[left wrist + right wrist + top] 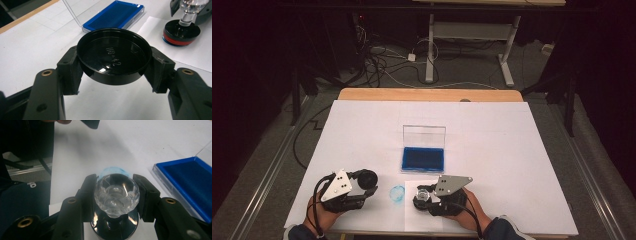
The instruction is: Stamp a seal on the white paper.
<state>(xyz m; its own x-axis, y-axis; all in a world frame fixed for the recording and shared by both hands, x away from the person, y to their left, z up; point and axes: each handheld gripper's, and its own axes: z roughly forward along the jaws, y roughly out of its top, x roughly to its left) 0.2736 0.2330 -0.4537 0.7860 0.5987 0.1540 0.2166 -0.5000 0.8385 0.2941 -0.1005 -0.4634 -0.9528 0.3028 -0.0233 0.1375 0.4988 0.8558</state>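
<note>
My left gripper [362, 182] is shut on a round black cap [113, 57], held by its rim with the hollow side facing up, just above the white table cover at the near left. My right gripper [424, 197] is shut on the clear faceted knob [116, 193] of a stamp. The stamp's black and red base [181, 33] stands on a small white sheet [419, 217]. Between the two grippers, a faint round blue print [397, 194] marks the cover. A blue ink pad [423, 158] lies in an open case just beyond them, its clear lid [424, 135] standing upright.
The white cover [492, 150] spans most of the wooden table [427, 94]. Beyond the far edge are floor cables [377, 60] and a desk frame [472, 35]. A dark sleeve [22, 202] lies at the left in the right gripper view.
</note>
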